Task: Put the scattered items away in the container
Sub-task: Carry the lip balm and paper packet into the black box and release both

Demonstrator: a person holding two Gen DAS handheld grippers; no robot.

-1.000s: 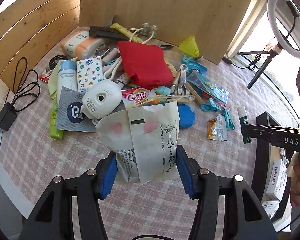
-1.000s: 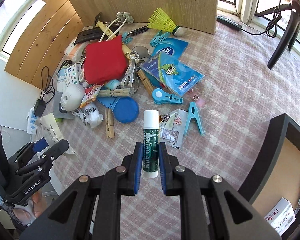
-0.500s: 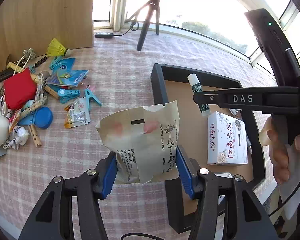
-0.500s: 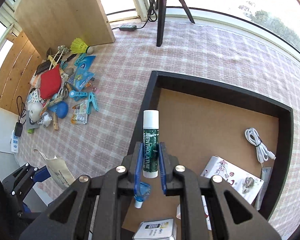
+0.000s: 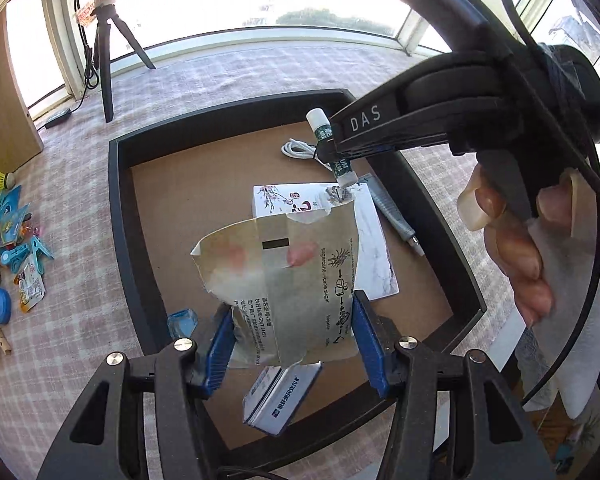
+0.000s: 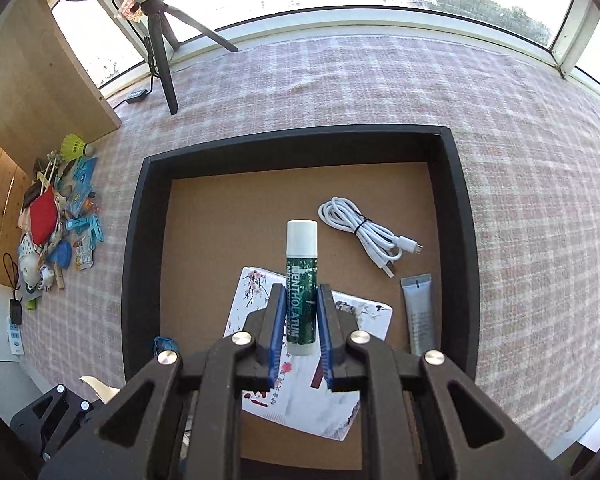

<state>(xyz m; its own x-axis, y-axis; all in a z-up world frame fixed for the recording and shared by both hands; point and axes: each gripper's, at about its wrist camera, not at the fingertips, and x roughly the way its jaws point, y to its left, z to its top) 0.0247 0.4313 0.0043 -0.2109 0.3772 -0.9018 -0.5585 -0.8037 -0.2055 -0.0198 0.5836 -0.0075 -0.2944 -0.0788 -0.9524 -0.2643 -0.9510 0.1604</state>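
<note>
Both hand-held grippers have swung from the pile to above the tray (image 6: 140, 240): left hand-held gripper (image 5: 292, 340) clamps a sachet (image 5: 280, 280), right hand-held gripper (image 6: 300, 320) pinches a balm stick (image 6: 301, 280).

my paper sugar packet (image 5: 284, 280), torn open along its top edge and printed with pink blotches and "sugarcane – cane sugar", hangs upright above the near part of the black-walled container (image 6: 140, 248). my green menthol lip balm stick (image 6: 301, 280), white cap pointing away, is held over the container's brown floor. inside lie a coiled white usb cable (image 6: 364, 236), a grey tube (image 6: 420, 312), a flat white floral-printed box (image 5: 376, 248), a small blue-and-white box (image 5: 280, 400) and a blue clip (image 5: 182, 320). the remaining scattered items (image 6: 56, 232) sit heaped on the checked cloth, well apart to the left.
</note>
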